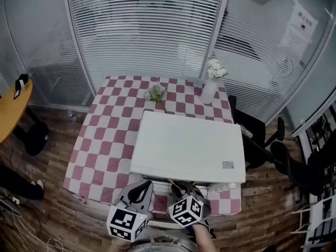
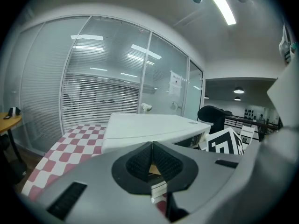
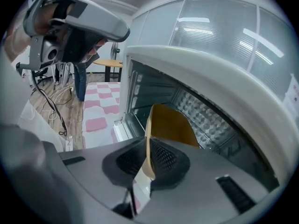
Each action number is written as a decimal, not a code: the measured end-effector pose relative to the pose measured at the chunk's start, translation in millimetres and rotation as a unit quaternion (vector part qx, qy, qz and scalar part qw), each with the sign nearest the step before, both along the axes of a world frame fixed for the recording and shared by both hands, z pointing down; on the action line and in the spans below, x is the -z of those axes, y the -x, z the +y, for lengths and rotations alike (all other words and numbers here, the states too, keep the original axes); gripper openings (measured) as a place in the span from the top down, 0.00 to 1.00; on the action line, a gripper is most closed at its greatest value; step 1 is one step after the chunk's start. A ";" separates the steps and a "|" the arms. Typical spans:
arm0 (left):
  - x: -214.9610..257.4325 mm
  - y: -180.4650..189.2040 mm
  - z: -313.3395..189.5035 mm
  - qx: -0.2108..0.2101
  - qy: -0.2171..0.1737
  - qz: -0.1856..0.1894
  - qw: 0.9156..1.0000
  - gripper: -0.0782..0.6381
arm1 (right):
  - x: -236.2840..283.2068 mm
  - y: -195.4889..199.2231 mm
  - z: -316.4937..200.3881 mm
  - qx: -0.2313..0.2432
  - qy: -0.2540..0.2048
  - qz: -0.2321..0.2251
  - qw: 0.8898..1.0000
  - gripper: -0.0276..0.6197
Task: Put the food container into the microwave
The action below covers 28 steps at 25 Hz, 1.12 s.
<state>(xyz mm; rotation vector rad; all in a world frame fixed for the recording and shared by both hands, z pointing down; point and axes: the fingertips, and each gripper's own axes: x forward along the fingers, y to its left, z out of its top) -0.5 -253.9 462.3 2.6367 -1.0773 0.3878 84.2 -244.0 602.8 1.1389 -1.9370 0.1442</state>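
Pinching thin amber container rim, right gripper; left gripper closed; white microwave.

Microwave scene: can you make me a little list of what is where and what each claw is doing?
Microwave: white, on the checkered table, front open
Food container: brownish, held up at the microwave's opening
Right claw: shut on the food container's rim
Left claw: shut, nothing clearly in it
Job so far: food container not yet set down inside
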 end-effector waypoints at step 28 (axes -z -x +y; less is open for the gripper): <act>-14.1 -6.8 12.2 0.096 0.038 -0.021 0.994 0.87 | -15.0 -32.5 -30.6 0.072 -0.035 0.006 0.997 0.93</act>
